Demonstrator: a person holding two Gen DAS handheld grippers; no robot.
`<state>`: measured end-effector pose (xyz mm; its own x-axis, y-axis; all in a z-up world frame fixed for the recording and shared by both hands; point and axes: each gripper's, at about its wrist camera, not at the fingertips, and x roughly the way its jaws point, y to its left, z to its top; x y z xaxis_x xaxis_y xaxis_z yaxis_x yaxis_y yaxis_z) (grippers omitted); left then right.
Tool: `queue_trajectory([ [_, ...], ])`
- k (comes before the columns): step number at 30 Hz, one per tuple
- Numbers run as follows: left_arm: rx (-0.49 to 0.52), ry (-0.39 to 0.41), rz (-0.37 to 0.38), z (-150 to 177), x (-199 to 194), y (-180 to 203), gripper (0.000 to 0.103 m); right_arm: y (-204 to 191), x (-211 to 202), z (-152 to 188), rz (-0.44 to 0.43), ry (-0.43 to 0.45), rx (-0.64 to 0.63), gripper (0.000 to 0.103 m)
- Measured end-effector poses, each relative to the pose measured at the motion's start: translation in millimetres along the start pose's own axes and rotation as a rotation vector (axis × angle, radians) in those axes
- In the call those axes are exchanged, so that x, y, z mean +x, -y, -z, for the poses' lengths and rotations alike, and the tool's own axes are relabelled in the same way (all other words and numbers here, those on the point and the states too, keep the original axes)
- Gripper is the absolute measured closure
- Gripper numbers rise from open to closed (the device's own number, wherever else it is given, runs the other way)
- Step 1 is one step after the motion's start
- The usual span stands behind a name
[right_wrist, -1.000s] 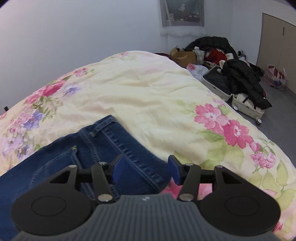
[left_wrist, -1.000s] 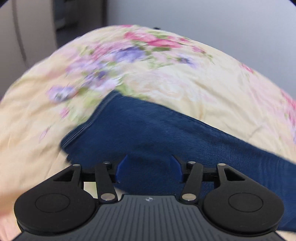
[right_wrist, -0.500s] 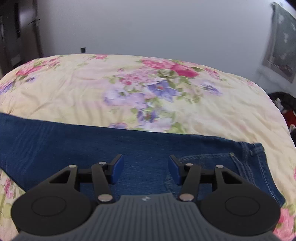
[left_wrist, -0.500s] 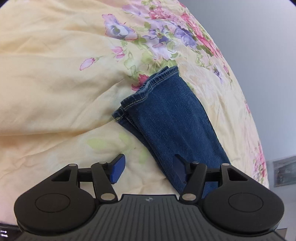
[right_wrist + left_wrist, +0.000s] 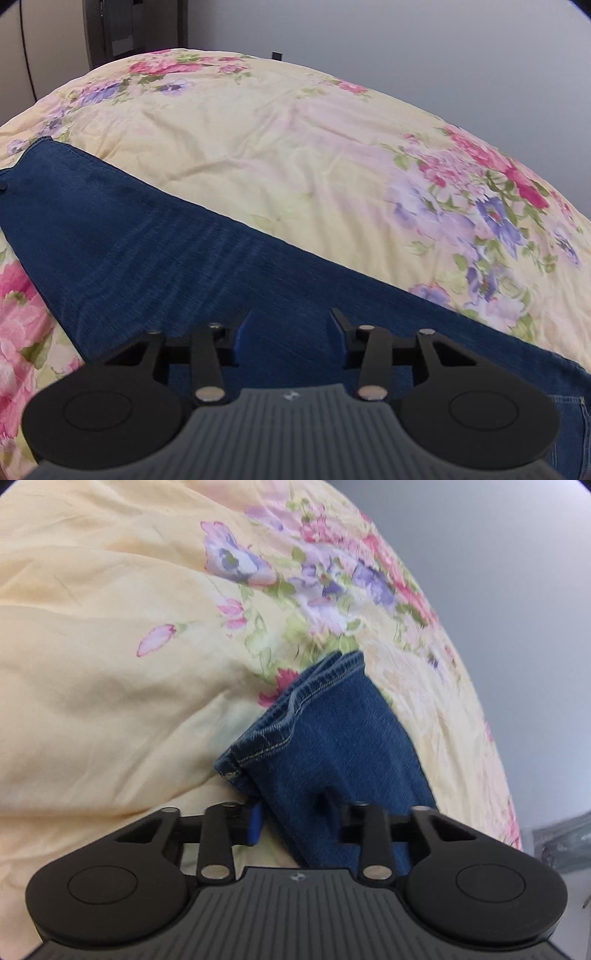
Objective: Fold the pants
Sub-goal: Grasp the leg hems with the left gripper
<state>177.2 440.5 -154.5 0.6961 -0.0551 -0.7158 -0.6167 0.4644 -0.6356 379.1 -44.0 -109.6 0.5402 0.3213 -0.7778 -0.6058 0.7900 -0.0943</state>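
Observation:
Blue jeans lie flat on a floral bedspread. In the left wrist view the stacked leg hems (image 5: 295, 716) point away from me, and the legs (image 5: 343, 760) run back under my left gripper (image 5: 293, 812). Its jaws are open around the lower leg, the left pad (image 5: 255, 821) just off the denim's edge. In the right wrist view the legs (image 5: 184, 266) run diagonally from upper left to lower right. My right gripper (image 5: 290, 330) is open and empty, just above the denim near the thigh.
The cream bedspread with pink and purple flowers (image 5: 295, 147) covers the whole bed. A grey wall (image 5: 406, 48) stands behind it, and dark furniture (image 5: 122, 33) stands at the far left corner.
My left gripper has moved closer to the leg hems, now with the leg between its open jaws. My right gripper has swung left along the legs, away from the waistband.

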Motion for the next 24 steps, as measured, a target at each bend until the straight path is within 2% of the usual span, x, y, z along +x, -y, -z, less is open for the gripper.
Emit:
queue_trajectory([
  [1,0.011,0.015,0.001,0,-1,1,0.084,-4,6,-5,-0.005,-0.002,-0.004,0.079],
  [4,0.096,0.074,-0.01,3,-4,12,0.094,-14,28,-19,-0.004,-0.012,-0.02,0.091],
  [5,0.137,0.093,-0.027,5,-6,19,0.094,-15,35,-23,-0.005,-0.014,-0.021,0.096],
  [7,0.187,0.12,-0.05,9,-7,28,0.095,-16,49,-30,-0.013,-0.015,-0.006,0.097],
  [9,0.194,0.128,-0.061,10,-8,31,0.096,-16,64,-37,-0.012,-0.024,0.018,0.103],
  [11,0.192,0.129,-0.059,9,-7,30,0.096,-16,82,-40,0.022,-0.046,0.03,0.103],
  [13,0.191,0.123,-0.058,9,-7,29,0.096,-15,97,-42,0.021,-0.058,0.047,0.103],
  [18,0.132,0.095,-0.022,3,-3,18,0.094,-16,121,-42,0.033,-0.074,0.09,0.103],
  [22,0.017,0.067,0.008,-3,3,2,0.083,-17,112,-45,0.038,-0.072,0.095,0.103],
  [24,-0.073,0.047,0.043,-5,5,-9,0.079,-15,97,-44,0.02,-0.053,0.105,0.103],
])
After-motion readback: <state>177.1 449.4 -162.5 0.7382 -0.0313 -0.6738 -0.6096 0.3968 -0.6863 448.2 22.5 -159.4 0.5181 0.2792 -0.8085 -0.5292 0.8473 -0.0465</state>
